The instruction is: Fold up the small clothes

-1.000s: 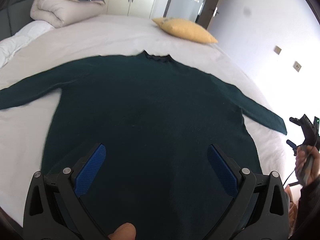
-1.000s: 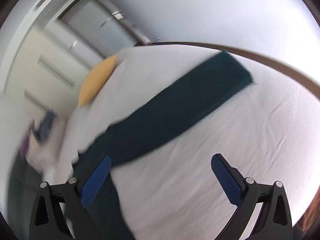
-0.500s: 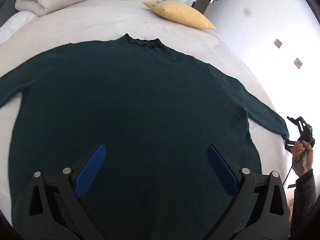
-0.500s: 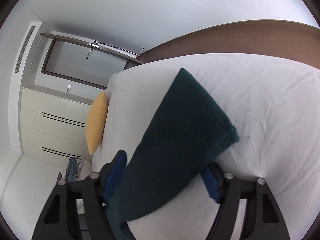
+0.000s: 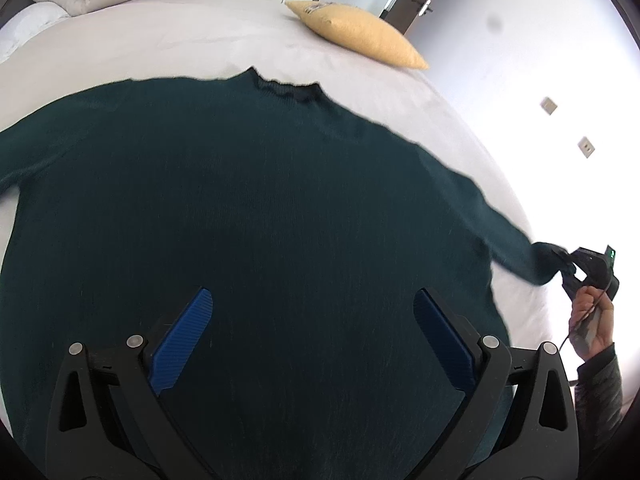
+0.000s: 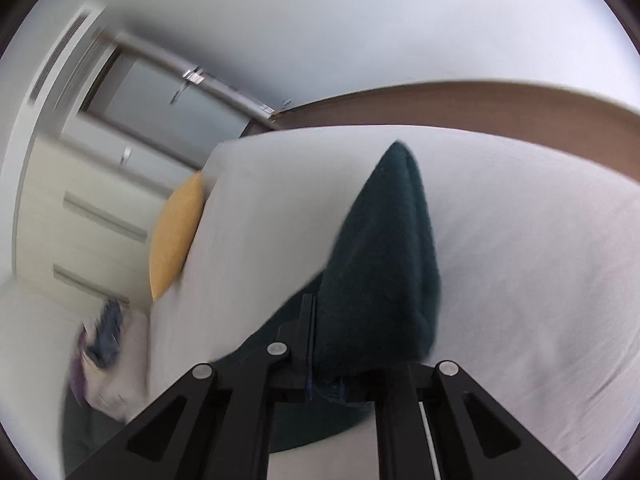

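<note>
The dark green sweater runs off the left wrist view: its far sleeve is cut by the left edge, and its hem lies hidden behind the left gripper. In the right wrist view, motion blur smears the yellow pillow, the wardrobe, the door and a bundle of bedding, whose pieces cannot be told apart. There the sleeve cuff covers the right gripper, so one pad is hidden behind the knit. The wall plates are too small to identify.
</note>
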A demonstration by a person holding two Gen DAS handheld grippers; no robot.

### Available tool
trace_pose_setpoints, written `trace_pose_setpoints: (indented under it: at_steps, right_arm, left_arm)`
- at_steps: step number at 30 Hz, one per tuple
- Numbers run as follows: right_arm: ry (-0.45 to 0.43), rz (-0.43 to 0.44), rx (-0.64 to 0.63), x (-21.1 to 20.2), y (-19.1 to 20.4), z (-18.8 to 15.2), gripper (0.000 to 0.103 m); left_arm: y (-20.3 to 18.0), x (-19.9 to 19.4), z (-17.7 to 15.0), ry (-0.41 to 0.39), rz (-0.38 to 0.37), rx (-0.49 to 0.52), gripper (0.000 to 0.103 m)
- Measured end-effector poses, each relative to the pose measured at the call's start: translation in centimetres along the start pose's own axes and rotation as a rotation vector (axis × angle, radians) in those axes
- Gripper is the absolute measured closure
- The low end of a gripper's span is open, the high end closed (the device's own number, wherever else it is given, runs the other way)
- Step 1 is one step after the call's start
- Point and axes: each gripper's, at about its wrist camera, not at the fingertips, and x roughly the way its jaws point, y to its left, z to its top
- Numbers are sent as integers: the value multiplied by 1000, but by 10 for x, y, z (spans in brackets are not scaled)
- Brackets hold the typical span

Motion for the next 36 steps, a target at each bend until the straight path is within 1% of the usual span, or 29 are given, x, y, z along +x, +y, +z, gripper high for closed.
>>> trace_pose_setpoints:
  at_steps: [3, 4, 5, 6, 8, 9, 11, 13, 16, 18, 20, 21, 22, 23, 24, 25, 26, 30, 33, 34, 35, 36]
  right_arm:
    - [50, 24, -238, 13, 86, -32, 93]
    - [59, 30, -294, 21, 109, -38, 93]
    - [74, 41, -386, 29, 142, -57, 93]
    - [91, 53, -458, 34, 166, -75, 93]
    - [138, 83, -627, 48, 220, -126, 93]
    - [168, 101, -697, 55, 241, -155, 93]
    - [214, 130, -762, 65, 268, -190, 93]
    - [264, 134, -815, 78, 286, -227, 93]
    - [341, 131, -831, 102, 291, -259, 93]
    - [373, 127, -846, 111, 293, -278, 93]
    - [408, 106, -867, 127, 289, -279, 92]
    - [420, 97, -866, 130, 285, -283, 92]
    - [432, 89, -859, 129, 285, -294, 92]
    - [443, 82, -849, 130, 277, -293, 92]
    - [450, 79, -842, 132, 273, -293, 92]
    - [443, 82, -847, 136, 275, -302, 92]
    - [436, 85, -854, 133, 273, -303, 92]
    - [422, 85, -861, 131, 270, -307, 92]
    - [401, 75, -887, 130, 280, -318, 92]
    - [393, 72, -898, 127, 279, -319, 92]
    - [388, 70, -904, 126, 280, -321, 91]
    - [385, 68, -911, 125, 281, -322, 91]
  left_arm:
    - [5, -1, 19, -31, -30, -15, 1]
    - [8, -2, 29, -40, -46, -31, 1]
    - [11, -2, 37, -48, -62, -46, 1]
    - [13, -3, 44, -55, -78, -57, 1]
    - [20, -4, 61, -72, -120, -93, 1]
    - [25, -4, 68, -75, -144, -116, 1]
    - [37, 0, 82, -70, -199, -181, 1]
    - [49, 9, 93, -43, -266, -258, 1]
    - [58, 28, 105, 14, -341, -332, 1]
    - [60, 40, 112, 45, -356, -345, 1]
    - [61, 58, 118, 95, -383, -362, 1]
    - [61, 66, 119, 120, -393, -374, 1]
    - [62, 74, 114, 145, -399, -391, 1]
    - [63, 81, 114, 163, -405, -402, 1]
    - [63, 87, 113, 182, -416, -410, 1]
    - [62, 95, 112, 202, -427, -419, 1]
    - [61, 99, 111, 212, -433, -425, 1]
    - [57, 113, 115, 235, -467, -460, 1]
    - [52, 123, 121, 247, -476, -478, 1]
    - [49, 126, 124, 250, -468, -476, 5]
    - [47, 124, 124, 255, -463, -476, 11]
    - [45, 124, 125, 267, -461, -475, 29]
